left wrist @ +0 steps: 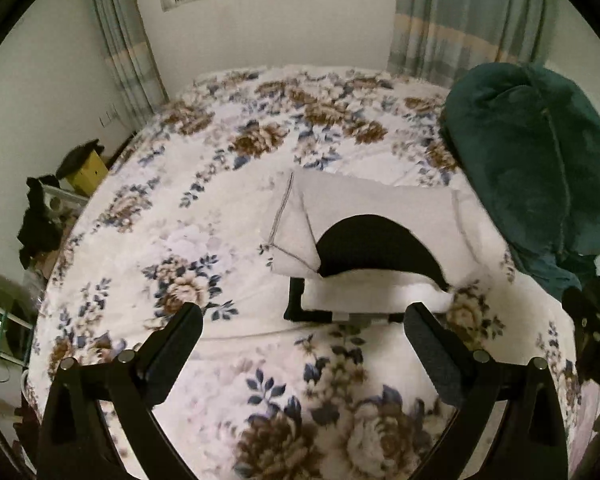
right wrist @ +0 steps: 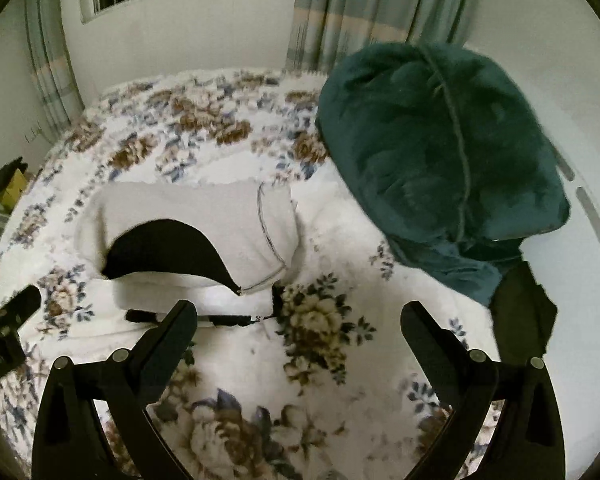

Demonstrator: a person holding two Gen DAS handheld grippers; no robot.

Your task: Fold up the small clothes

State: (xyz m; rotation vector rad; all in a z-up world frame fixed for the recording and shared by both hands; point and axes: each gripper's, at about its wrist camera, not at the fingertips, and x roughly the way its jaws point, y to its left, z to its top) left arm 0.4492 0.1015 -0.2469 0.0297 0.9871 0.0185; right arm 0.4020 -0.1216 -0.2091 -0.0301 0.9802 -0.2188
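Observation:
A small white garment (left wrist: 380, 204) with a black curved panel (left wrist: 376, 248) and black trim lies folded on the floral bedspread (left wrist: 204, 216). It also shows in the right wrist view (right wrist: 188, 208). My left gripper (left wrist: 302, 320) is open and empty, just short of the garment's near edge. My right gripper (right wrist: 298, 316) is open and empty, its left finger (right wrist: 172, 328) close to the garment's black trim (right wrist: 228, 318). The right gripper's body shows at the right edge of the left wrist view (left wrist: 596, 328).
A dark green plush blanket (right wrist: 440, 140) is heaped on the bed's right side, also seen in the left wrist view (left wrist: 540, 168). A dark cloth (right wrist: 524, 312) lies below it. Curtains (left wrist: 460, 16) and a window are behind. Clutter and a yellow box (left wrist: 86, 168) stand left of the bed.

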